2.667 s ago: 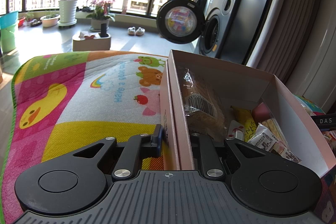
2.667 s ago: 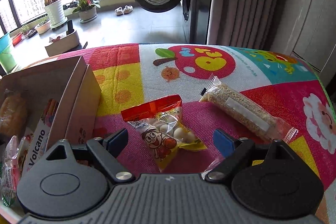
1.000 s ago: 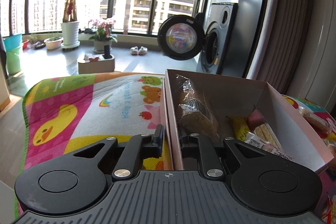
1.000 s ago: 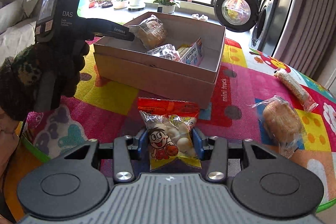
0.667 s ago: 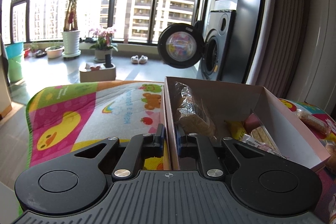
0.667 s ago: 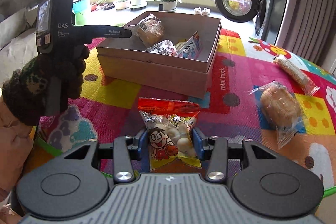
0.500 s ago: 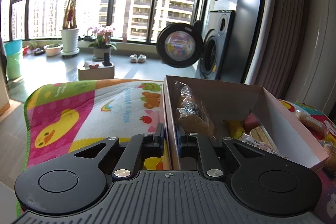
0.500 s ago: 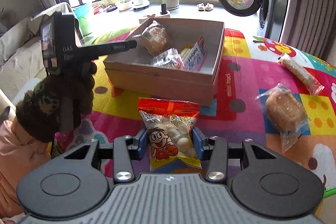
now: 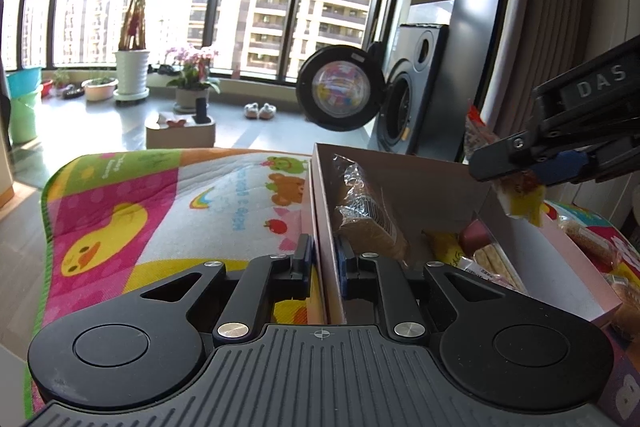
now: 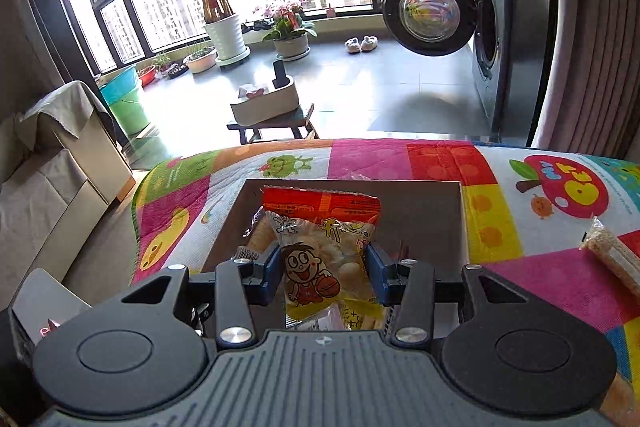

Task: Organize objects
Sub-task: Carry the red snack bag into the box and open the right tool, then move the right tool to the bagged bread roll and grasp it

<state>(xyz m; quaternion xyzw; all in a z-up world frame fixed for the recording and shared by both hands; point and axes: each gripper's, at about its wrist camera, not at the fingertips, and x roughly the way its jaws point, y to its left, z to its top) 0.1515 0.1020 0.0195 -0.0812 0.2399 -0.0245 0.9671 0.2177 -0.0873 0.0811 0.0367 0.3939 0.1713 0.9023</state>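
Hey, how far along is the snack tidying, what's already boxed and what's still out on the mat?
Done: several wrapped snacks, including a clear-wrapped bread, already lie in the brown cardboard box. In hand: the left gripper clamps the box wall; the right gripper holds the red-topped cartoon snack bag above the box. Left: releasing it, then the clear packet of grain sticks on the colourful mat.

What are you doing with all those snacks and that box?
A person is tidying snacks into a cardboard box on a colourful mat. The left gripper is shut on the box's side wall, holding it. The right gripper is shut on a snack bag with a cartoon boy on it and holds it over the open box, not yet let go. A wrapped bread and other packets already lie inside. A long grain bar waits on the mat.
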